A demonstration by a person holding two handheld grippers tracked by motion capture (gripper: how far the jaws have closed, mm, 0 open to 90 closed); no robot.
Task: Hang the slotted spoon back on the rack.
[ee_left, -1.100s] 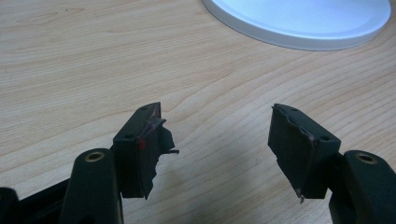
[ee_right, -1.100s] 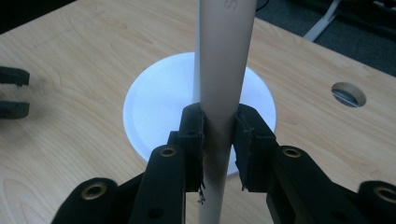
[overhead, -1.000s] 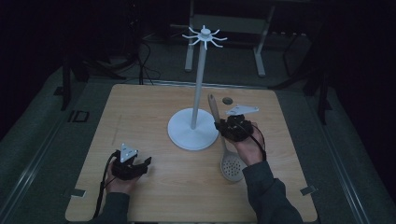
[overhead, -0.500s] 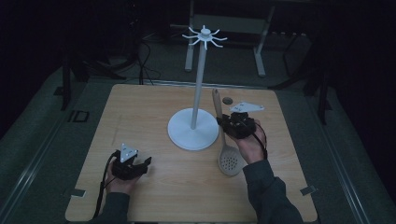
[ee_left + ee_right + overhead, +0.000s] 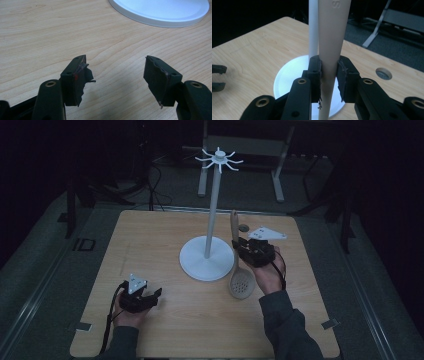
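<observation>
One spoon (image 5: 241, 281), one stand (image 5: 212, 215), two claws (image 5: 237, 245)

Right gripper (image 5: 239, 246) grips slotted spoon (image 5: 239, 270) handle beside white stand (image 5: 209, 251); left gripper (image 5: 150, 296) rests on table (image 5: 150, 235).

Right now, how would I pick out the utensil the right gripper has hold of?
Start at the white hook stand in the middle of the wooden table. Just right of its round base, the right gripper clamps the handle of a beige slotted spoon. Its perforated bowl points toward the person; nothing else there has holes.
</observation>
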